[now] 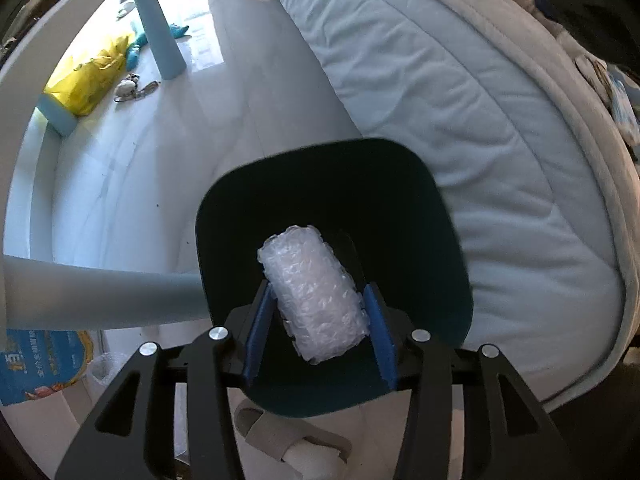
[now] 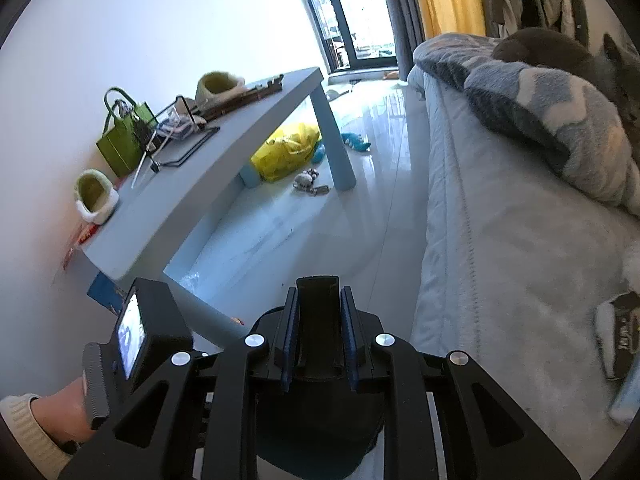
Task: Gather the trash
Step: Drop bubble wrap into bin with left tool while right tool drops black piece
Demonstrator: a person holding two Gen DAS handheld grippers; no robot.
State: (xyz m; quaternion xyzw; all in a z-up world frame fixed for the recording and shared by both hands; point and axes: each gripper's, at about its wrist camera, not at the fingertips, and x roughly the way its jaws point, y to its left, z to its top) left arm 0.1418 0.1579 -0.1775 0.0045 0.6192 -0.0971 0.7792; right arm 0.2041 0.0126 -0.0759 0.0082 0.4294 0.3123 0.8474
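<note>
Left wrist view: the left gripper [image 1: 320,320] has its jaws clamped on a bubble-wrap roll [image 1: 316,296], held over the open dark bin [image 1: 420,216]; a mattress [image 1: 460,100] lies at 2 o'clock.

Right wrist view: only here, the right gripper [image 2: 319,336], jaws closed on the bin's handle [image 2: 319,312]; a table [image 2: 224,152] at 10 o'clock.

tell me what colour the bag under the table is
Yellow bag, clearest in the right wrist view.
</note>
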